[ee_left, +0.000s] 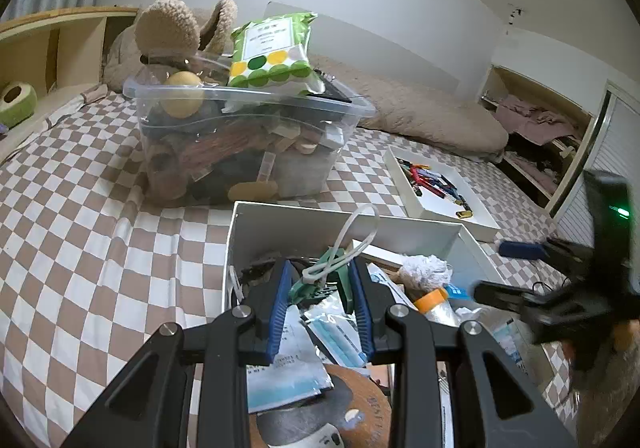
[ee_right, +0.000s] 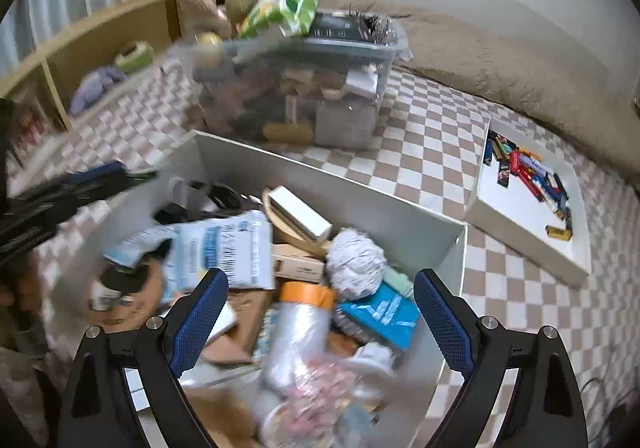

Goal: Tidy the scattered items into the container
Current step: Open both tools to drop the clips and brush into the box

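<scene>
L tool [ee_left: 322, 290] over box rim [ee_left: 240, 244]

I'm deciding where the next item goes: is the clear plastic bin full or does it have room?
Full. The clear plastic bin is packed to its rim, and the green wipes pack sits heaped above it.

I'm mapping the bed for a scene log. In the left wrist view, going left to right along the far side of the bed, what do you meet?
Green round toy on the shelf → clear plastic bin heaped with items → shallow white tray holding small colourful packets.
</scene>
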The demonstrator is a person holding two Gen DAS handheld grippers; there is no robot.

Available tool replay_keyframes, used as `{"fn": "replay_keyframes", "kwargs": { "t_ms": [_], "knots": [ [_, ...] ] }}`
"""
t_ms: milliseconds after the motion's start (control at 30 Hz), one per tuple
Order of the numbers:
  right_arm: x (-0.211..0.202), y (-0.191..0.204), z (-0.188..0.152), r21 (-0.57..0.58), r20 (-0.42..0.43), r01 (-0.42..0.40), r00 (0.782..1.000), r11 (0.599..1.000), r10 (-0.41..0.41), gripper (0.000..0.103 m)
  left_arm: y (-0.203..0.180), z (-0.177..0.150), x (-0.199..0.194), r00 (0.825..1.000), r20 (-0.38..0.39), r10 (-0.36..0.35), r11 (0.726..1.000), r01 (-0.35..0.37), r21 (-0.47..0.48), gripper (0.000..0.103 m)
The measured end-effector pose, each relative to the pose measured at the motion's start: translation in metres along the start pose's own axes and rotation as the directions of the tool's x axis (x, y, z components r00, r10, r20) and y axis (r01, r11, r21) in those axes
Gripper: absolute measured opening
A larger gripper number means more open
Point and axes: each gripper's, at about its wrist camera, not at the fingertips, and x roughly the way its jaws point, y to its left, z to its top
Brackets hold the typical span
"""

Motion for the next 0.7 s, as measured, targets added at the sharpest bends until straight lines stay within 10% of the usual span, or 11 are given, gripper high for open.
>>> {"fn": "replay_keyframes", "kwargs": {
  "t_ms": [700],
  "knots": [
    [-0.015,-0.011,-0.062,0.225,0.095,-0.139,0.988,0.964,0.120,0.094,-0.029,0.027,0.074,0.980,-0.195,0.041,0.998,-0.030,0.059,0.030]
  ]
}}
